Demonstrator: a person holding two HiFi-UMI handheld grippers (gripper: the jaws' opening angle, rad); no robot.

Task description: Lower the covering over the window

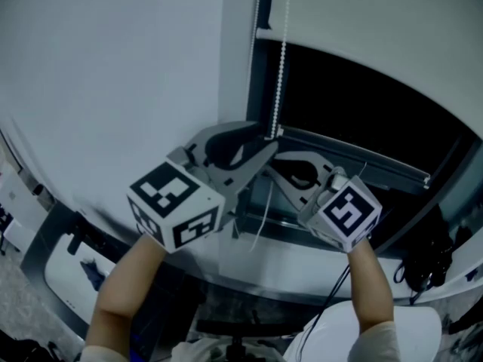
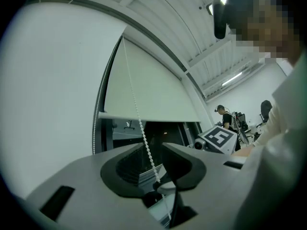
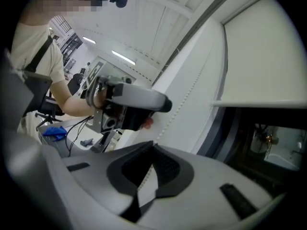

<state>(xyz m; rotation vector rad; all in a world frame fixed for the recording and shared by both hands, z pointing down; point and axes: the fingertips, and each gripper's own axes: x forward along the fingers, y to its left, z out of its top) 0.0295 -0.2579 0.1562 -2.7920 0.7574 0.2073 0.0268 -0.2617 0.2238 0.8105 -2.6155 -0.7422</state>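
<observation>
Right gripper view shows right gripper [image 3: 153,143] clamped on bead chain [image 3: 184,98], left gripper [image 2: 153,145] parted

Looks like an office or a laboratory workroom, surely not a home. Overhead, a white ribbed panel ceiling [image 2: 168,18] with long bright tube lamps [image 2: 237,77]. At the side, a plain white wall [image 1: 113,74] next to a tall dark window [image 1: 362,115], fitted with a pale roller blind [image 2: 148,90] and a white bead chain [image 2: 144,138]. Farther back in the open room, a standing person in dark clothes [image 2: 223,117], too small to tell more. Closer, a white desk [image 3: 88,128] with thin black cables [image 3: 70,135] and a small blue object [image 3: 53,132] on it.
</observation>
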